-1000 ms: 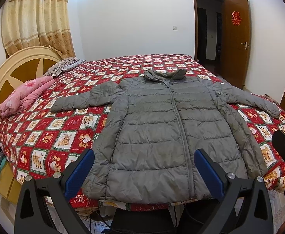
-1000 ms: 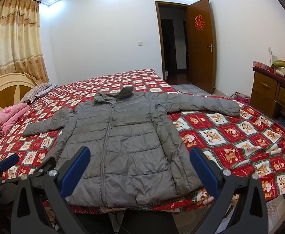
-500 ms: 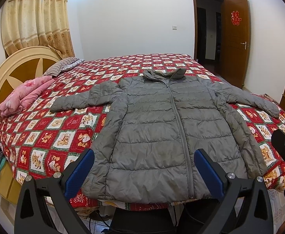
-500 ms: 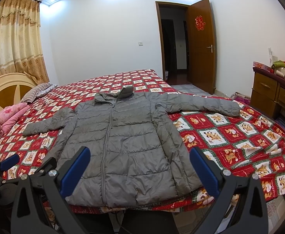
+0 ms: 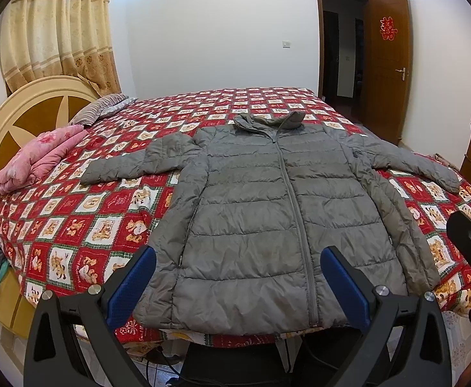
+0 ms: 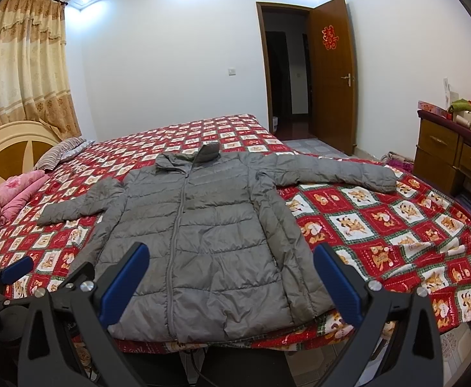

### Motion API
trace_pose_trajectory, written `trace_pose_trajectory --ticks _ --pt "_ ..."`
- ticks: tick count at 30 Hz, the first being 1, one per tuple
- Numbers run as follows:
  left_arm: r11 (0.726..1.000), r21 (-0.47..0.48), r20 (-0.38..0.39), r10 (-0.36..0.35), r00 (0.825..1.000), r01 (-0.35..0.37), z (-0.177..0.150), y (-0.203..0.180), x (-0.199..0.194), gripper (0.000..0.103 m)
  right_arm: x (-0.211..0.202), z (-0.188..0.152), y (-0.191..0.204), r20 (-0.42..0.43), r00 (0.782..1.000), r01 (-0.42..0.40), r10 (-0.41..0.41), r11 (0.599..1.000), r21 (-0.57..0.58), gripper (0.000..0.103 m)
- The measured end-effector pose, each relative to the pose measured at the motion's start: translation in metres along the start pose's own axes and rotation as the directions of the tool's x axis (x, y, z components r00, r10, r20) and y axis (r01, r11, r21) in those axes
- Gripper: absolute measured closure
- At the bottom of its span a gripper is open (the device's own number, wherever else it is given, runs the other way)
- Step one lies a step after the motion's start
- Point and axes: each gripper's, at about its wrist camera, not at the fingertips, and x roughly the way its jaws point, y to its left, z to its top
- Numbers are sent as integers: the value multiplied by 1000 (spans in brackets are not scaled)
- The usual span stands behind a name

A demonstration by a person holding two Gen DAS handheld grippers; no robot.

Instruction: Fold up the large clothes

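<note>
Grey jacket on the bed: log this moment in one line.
stage: pre-fold | grey jacket: flat on bed, zipped, sleeves spread | left gripper: open, empty | right gripper: open, empty

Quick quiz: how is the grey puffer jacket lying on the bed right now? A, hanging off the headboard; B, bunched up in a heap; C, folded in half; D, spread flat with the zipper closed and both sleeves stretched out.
D: the grey puffer jacket lies flat, zipped, with both sleeves spread out on the bed.

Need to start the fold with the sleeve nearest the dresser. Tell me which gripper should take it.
Right. The right gripper is open and sits on the dresser side of the grey jacket, nearer that sleeve. The left gripper, also open, hangs toward the headboard side, so it would have to cross the jacket.
</note>
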Motion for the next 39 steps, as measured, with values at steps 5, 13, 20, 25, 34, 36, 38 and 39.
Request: trace_pose_trajectory --ticks 5,13,20,25,34,36,38,39 --pt "1000 -6 -8 -14 1000 14 1 1 1 1 2 -2 -1 -8 1000 0 0 1000 8 0" --pt "1000 -1 -9 -22 1000 22 1 -2 2 1 5 -2 -3 -16 1000 2 -2 1000 11 0" --pt "998 8 -19 -62 998 62 -2 -3 9 1 15 -4 -4 -35 999 15 -16 1000 -6 0" --pt "989 15 -42 -148 988 149 0 1 26 1 28 -1 -24 -46 998 46 -45 999 22 0" --pt "1000 -3 -73 -1 997 0 42 56 111 1 106 38 -156 -135 979 182 -155 959 216 0" --pt "999 -35 -81 0 997 -2 59 76 136 1 131 51 -202 -175 966 236 -192 928 288 1" --pt "996 -80 -98 35 995 -43 77 100 169 1 156 58 -248 -220 946 307 -238 876 371 5" --pt "993 -95 -103 56 993 -66 82 108 181 1 167 60 -267 -237 936 340 -261 847 409 7"
